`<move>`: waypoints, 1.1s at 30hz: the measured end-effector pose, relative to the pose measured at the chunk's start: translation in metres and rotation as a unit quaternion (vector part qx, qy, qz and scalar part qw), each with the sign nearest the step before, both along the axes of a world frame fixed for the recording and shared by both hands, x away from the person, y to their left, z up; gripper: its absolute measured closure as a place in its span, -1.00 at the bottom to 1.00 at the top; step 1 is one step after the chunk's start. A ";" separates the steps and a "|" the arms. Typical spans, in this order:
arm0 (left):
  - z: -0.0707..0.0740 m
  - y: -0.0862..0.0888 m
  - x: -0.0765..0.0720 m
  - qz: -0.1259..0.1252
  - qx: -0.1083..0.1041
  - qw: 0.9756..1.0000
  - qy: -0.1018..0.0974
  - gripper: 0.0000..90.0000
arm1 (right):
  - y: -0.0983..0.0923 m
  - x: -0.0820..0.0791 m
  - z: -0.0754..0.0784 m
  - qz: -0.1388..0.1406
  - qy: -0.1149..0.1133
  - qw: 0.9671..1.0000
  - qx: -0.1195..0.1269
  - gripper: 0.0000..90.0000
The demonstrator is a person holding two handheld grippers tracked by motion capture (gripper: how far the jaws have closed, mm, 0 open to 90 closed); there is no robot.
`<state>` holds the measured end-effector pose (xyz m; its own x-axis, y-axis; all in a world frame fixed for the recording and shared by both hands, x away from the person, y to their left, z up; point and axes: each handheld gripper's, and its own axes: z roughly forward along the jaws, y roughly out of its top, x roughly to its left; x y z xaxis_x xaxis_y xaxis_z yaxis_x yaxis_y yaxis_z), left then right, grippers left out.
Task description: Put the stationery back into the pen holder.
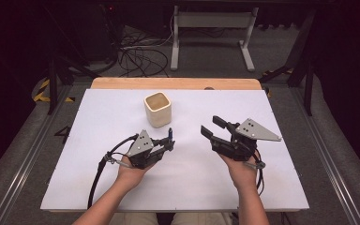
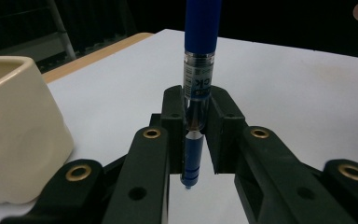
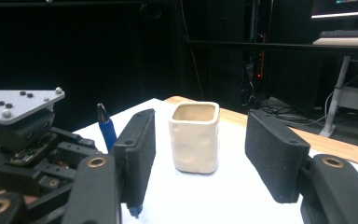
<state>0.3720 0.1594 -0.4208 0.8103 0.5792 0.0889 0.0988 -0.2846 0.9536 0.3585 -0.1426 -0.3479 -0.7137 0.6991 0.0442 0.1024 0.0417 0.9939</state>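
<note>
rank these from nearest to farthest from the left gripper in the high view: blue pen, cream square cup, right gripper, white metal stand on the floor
1. Blue pen: clamped upright in the left gripper.
2. Cream square ceramic cup: just beyond it, toward the table's far edge.
3. Right gripper: across the white tabletop to the right, jaws apart and empty.
4. White metal stand: on the floor beyond the table.

High view overhead; gripper views low, sharing cup.

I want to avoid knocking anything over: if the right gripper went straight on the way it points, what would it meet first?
Probably the cream square ceramic cup, framed between the right gripper's open, empty jaws; depth is unclear.
</note>
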 end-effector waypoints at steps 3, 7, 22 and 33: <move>0.004 0.002 0.002 0.004 -0.004 1.000 -0.002 0.76 | -0.003 0.000 0.000 0.004 0.004 1.000 0.002 -0.09; 0.012 0.005 0.007 0.010 -0.013 1.000 -0.010 0.76 | -0.006 0.001 0.000 0.011 0.007 1.000 0.002 -0.15; 0.029 0.009 0.019 0.017 -0.020 1.000 -0.014 0.76 | -0.024 0.003 0.001 0.007 0.010 1.000 0.012 -0.41; 0.042 0.011 0.028 0.029 -0.022 0.999 -0.018 0.76 | -0.043 0.002 0.005 0.005 0.006 0.999 0.036 -0.57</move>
